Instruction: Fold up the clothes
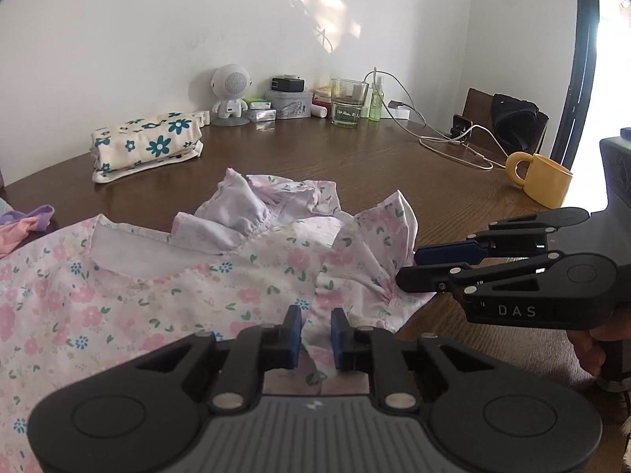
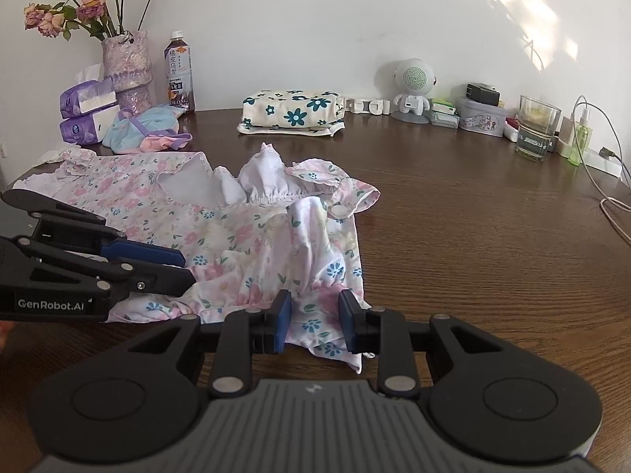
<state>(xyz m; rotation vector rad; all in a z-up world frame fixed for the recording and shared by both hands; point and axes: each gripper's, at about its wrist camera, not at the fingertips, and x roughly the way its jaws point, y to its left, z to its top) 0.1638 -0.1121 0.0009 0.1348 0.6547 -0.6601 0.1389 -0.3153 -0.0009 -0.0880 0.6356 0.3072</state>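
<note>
Lying crumpled on the wooden table, a pink floral garment spreads leftward. Both grippers meet its near edge: left gripper narrowly parted around a fabric ridge, right gripper wider, straddling the hem.
</note>
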